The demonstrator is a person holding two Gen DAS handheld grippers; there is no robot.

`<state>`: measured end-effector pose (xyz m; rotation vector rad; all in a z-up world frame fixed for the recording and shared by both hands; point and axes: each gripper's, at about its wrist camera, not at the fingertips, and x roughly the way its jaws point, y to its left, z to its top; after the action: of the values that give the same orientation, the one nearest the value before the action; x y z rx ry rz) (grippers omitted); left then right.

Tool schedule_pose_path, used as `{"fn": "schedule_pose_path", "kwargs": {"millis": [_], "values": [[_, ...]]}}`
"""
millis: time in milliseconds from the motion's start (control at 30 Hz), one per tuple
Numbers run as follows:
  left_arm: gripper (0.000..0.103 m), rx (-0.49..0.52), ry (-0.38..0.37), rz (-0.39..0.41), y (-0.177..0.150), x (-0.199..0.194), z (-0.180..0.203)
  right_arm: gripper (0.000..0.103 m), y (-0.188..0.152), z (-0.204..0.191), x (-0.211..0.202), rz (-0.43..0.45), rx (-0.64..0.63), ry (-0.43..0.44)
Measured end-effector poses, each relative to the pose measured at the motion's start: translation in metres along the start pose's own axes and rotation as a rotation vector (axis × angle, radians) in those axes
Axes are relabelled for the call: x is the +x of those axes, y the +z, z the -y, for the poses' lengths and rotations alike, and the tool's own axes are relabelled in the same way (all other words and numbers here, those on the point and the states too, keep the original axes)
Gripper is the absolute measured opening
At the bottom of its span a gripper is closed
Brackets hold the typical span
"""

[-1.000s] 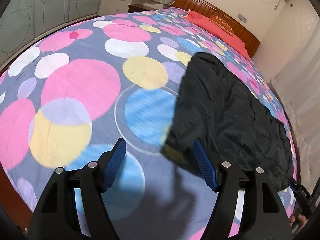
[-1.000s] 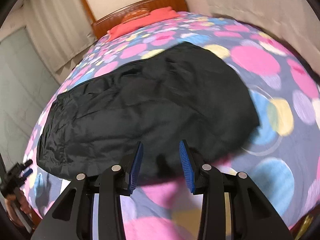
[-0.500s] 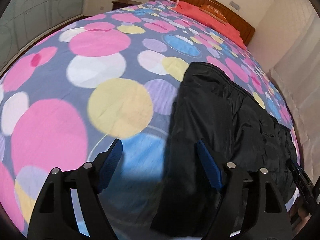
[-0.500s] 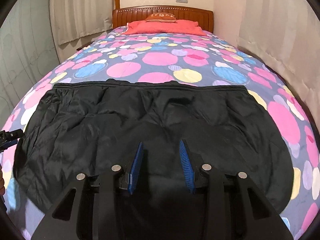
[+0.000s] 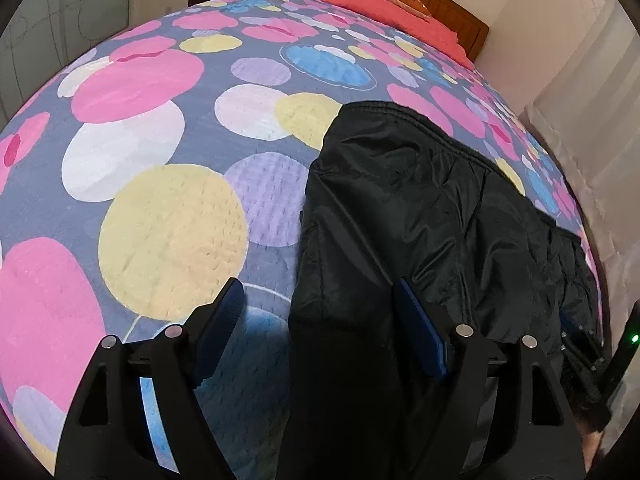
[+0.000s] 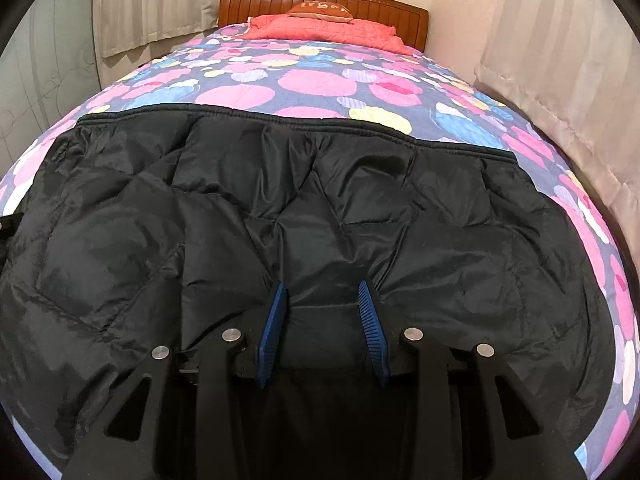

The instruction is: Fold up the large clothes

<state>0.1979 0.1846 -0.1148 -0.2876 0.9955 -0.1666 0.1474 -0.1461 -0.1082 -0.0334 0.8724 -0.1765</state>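
Left wrist view: the left claw (image 5: 316, 312) is spread wide and pinches nothing. The jacket's (image 5: 420, 216) left edge runs up between its fingers, so the right finger sits over black cloth and the left one over the bedspread (image 5: 168, 208). From there the jacket stretches ahead and off to the right, flat on the bed, and the right claw (image 5: 580, 348) shows at the far right.

Right wrist view: the right claw (image 6: 323, 300) is part-spread over the middle of the jacket (image 6: 320, 200), with padded cloth bulging between its fingers; whether it pinches yet I cannot tell. The ribbed hem lies ahead, across the bed.

The jacket looks quilted, puffy, light and soft, with a slick shell likely to slip. Best to pinch a seam or the edge, taking both layers.
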Motion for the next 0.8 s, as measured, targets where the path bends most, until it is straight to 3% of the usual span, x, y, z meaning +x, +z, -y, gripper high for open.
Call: {"fn": "schedule_pose_path", "kwargs": {"millis": [200,333,433,667,800], "values": [[0.080,0.023,-0.035,-0.005,0.002,0.003,0.000,0.039,-0.003,-0.001,0.000,0.012,0.004,0.001],[0.094,-0.004,-0.158,-0.123,0.005,0.030,-0.009,0.039,-0.004,0.000,0.000,0.016,0.006,0.001],[0.098,-0.006,-0.212,-0.137,0.009,0.040,-0.013,0.039,-0.004,0.001,0.001,0.016,0.004,0.000],[0.094,0.074,-0.269,-0.180,0.008,0.049,0.008,0.039,-0.004,0.003,0.001,0.018,0.003,0.000],[0.088,0.151,-0.246,-0.177,0.003,0.050,0.026,0.039,-0.002,0.005,0.000,0.021,0.002,-0.004]]}}
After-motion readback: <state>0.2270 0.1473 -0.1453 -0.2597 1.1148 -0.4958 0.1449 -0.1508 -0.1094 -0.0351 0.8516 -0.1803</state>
